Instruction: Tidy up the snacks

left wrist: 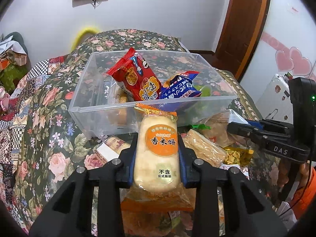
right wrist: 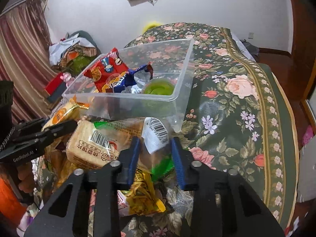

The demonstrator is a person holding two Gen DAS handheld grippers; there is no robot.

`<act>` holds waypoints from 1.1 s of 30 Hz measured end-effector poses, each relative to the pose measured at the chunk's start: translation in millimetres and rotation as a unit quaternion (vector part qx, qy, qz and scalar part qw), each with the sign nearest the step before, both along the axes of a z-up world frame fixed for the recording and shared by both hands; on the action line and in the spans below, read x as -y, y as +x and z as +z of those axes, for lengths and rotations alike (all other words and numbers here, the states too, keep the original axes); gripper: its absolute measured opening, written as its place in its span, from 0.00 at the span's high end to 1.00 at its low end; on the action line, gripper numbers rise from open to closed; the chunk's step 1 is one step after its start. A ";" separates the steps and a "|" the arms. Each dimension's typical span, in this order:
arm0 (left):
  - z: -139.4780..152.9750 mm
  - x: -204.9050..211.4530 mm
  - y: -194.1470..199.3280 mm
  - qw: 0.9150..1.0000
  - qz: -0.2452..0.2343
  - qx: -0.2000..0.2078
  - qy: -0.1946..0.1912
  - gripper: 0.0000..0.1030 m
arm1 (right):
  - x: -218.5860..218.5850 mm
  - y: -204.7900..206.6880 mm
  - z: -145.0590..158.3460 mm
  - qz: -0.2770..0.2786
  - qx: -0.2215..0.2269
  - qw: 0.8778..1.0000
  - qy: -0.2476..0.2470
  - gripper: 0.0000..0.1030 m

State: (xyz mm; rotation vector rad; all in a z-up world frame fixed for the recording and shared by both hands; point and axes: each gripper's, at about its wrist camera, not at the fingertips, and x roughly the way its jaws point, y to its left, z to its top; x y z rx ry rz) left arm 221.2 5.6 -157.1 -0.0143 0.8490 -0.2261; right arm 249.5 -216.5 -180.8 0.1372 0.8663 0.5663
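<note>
Left wrist view: left gripper [left wrist: 157,154] clamped on an orange-labelled rice cracker packet [left wrist: 158,152], pads pressing both long sides; packet held lengthwise, its top seal reaching up to the near wall of the clear plastic bin [left wrist: 83,106]. Bin sits on a floral bedspread [left wrist: 49,98]. Inside it: red snack bag [left wrist: 134,77] leaning upright, blue snack bag [left wrist: 179,90] to its right. Only this view shows a door [left wrist: 243,15] and heart stickers [left wrist: 292,61] at right.

Right wrist view: right gripper [right wrist: 156,154] narrowed around a clear-wrapped packet with a barcode label [right wrist: 156,134]; blue pads [right wrist: 177,162] sit at the wrapper's edges, but whether they actually press it cannot be told. This packet lies on the loose pile in front of the bin. Left of it, a toast-slice packet [right wrist: 88,148]; below, a yellow snack bag [right wrist: 144,193]. Only here: a green jelly cup [right wrist: 158,86] in the bin's right corner, a striped curtain [right wrist: 21,59] far left.
</note>
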 end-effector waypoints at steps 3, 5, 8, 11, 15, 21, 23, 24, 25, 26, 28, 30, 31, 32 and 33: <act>5.4 -2.3 -4.2 1.000 0.006 0.004 -0.001 0.67 | 1.4 -1.0 2.5 0.000 -0.001 1.000 0.005 0.78; 10.1 -4.4 -7.8 1.000 0.009 0.009 -0.002 0.67 | 1.0 -5.4 6.5 -0.001 0.007 1.000 0.002 0.81; 18.5 -5.6 -13.8 1.000 0.011 0.019 0.004 0.67 | 1.5 -9.9 13.1 -0.001 0.020 1.000 -0.006 0.89; 27.2 -5.6 -19.5 0.999 0.013 0.029 0.007 0.67 | 3.6 -14.8 19.1 0.002 0.023 1.000 -0.004 0.90; 38.9 -6.9 -29.4 0.999 0.017 0.041 0.005 0.67 | 6.4 -23.0 27.5 -0.002 0.035 0.999 -0.007 0.92; 53.1 -13.9 -39.5 0.998 0.030 0.053 0.001 0.67 | 12.4 -33.0 44.1 -0.007 0.058 0.998 -0.007 0.92; 55.3 -16.7 -40.2 0.998 0.034 0.054 -0.001 0.67 | 13.9 -35.9 50.8 -0.009 0.065 0.998 -0.005 0.92; 57.4 -19.0 -41.3 0.998 0.037 0.056 -0.002 0.67 | 14.2 -36.5 53.0 -0.010 0.067 0.998 -0.005 0.93; 59.1 -20.8 -42.2 0.998 0.039 0.058 -0.002 0.67 | 15.1 -37.1 56.5 -0.012 0.071 0.997 -0.003 0.93; 59.8 -22.2 -42.1 0.997 0.041 0.060 -0.002 0.67 | 15.6 -37.8 61.1 -0.013 0.076 0.997 -0.002 0.92; 63.9 -25.8 -41.9 0.997 0.045 0.065 -0.001 0.67 | 16.0 -39.5 67.8 -0.014 0.084 0.996 -0.001 0.92; 67.8 -29.3 -40.8 0.996 0.049 0.071 0.002 0.67 | 15.8 -39.6 74.9 -0.015 0.093 0.996 0.002 0.92; 69.4 -30.3 -39.7 0.996 0.051 0.074 0.003 0.67 | 15.3 -39.6 78.2 -0.015 0.098 0.995 0.004 0.92; 71.0 -31.3 -38.4 0.996 0.053 0.077 0.005 0.67 | 14.7 -38.9 82.2 -0.015 0.103 0.995 0.005 0.92; 73.2 -32.6 -36.6 0.995 0.055 0.080 0.006 0.67 | 13.9 -38.2 85.7 -0.016 0.108 0.994 0.006 0.92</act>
